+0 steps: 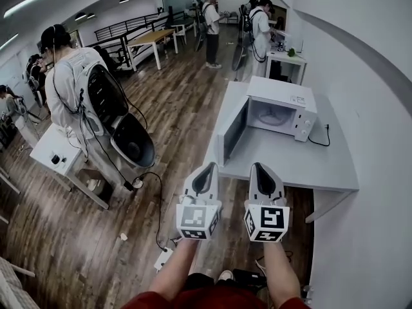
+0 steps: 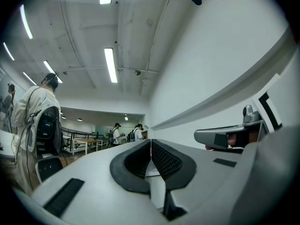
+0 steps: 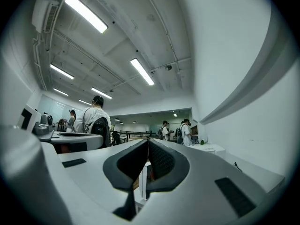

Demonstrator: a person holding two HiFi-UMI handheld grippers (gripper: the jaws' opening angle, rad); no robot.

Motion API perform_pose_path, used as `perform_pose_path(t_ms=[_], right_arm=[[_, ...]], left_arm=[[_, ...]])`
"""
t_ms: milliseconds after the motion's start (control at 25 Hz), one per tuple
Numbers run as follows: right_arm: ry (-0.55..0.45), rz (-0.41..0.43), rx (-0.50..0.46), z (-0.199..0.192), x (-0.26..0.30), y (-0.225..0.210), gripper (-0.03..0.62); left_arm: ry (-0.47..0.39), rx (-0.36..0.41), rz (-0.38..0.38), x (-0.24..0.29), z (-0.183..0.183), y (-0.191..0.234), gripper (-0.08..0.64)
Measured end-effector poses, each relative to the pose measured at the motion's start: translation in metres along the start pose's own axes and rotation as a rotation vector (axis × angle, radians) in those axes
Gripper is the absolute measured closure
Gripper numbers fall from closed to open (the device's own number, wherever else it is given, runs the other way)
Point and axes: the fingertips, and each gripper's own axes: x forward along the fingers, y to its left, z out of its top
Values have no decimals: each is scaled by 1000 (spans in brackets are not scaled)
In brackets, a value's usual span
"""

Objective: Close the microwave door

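We hold both tongs out in front of us, side by side, short of the microwave [image 1: 282,111] and touching nothing. The left tongs [image 1: 210,167] are pinched fully together with nothing between them; in the left gripper view their dark ribbed pads [image 2: 164,159] meet in a thin line. The right tongs [image 1: 258,167] are closed the same way and empty, the jaws meeting at the tip in the right gripper view. Each gripper view also catches the other tongs alongside, level with it. The microwave sits on a white desk [image 1: 302,169] against the right-hand wall, toward the back of the desk, with bare desk in front of it. Its door [image 1: 230,132] stands wide open, swung out to the left so that the white inside of the oven shows, and the door's free edge points roughly toward us. From the head view the tips of the tongs lie over the near edge of the desk, the left tongs closer to the door than the right, both still apart from it. A black cord [image 1: 319,138] runs from the microwave's right side across the desk toward the wall. To our left a person [image 1: 67,82] with a backpack stands at a small desk [image 1: 55,152], facing away. More people stand at the far end of the room. A cable [image 1: 158,205] trails over the wooden floor [image 1: 174,102] to a white power strip [image 1: 163,258] near our feet.
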Motion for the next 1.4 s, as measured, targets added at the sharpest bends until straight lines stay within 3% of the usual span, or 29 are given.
perform_pose_path(t_ms=[280,840,1040,1400], right_arm=[[25,10,-2,-25,46,-4,566],[93,-27,-36,-68,164,12,566],[150,-43,-28,-100,187,16,566],[268,-67,-20,-164,211,15,566]], left_arm=[[5,11,-13,40,-22,21,532],[46,-16,-90,129,-71,106,532],[87,-16,-118,151,-103,126,532],[172,-12,-238,185,-171,131,531]])
